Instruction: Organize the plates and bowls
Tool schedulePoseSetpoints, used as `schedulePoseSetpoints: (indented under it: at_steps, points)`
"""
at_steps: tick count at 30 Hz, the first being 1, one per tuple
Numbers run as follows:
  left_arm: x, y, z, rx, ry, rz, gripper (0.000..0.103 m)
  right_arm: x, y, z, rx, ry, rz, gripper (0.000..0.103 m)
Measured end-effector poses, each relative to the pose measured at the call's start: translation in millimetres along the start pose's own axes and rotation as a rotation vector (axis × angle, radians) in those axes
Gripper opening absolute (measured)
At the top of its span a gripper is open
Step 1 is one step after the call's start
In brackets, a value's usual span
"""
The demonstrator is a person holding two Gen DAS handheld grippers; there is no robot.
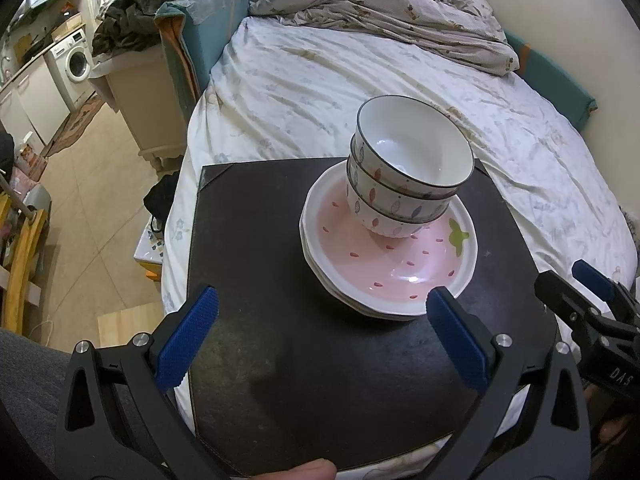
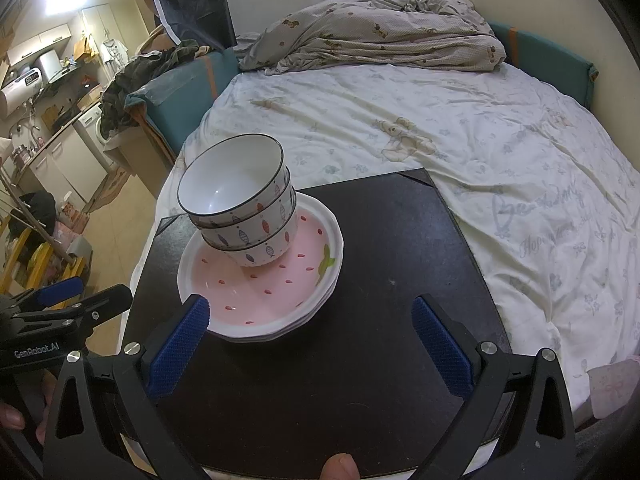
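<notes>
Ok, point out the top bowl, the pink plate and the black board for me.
top bowl (image 1: 416, 140): left wrist view, white inside wall.
pink plate (image 2: 256, 296): right wrist view, pink speckled centre.
black board (image 2: 380, 340): right wrist view, bare surface.

3 nested bowls (image 1: 404, 184) sit on stacked plates (image 1: 388, 264), on a board (image 1: 248, 248).

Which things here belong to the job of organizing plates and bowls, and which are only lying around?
Belong to the job:
- bowls, three nested, standing on the plates
- plates, a pink-centred stack
- black board under them
- left gripper and right gripper, both open and empty

Only lying around:
- blanket, crumpled on the bed
- clothes pile
- washing machine
</notes>
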State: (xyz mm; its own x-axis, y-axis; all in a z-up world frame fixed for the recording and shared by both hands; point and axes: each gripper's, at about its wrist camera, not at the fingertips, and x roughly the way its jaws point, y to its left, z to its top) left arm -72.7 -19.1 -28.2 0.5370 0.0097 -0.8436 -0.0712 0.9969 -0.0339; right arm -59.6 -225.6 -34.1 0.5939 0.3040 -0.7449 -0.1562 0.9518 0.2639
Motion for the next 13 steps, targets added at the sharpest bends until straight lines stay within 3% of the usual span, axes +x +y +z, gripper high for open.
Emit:
schedulePoseSetpoints:
  at_steps: [13]
  points:
    - [1.8,-0.3,1.3,0.001,0.004,0.004,0.102,1.9,-0.1,-1.5,-0.003,0.003,-0.001,0.103]
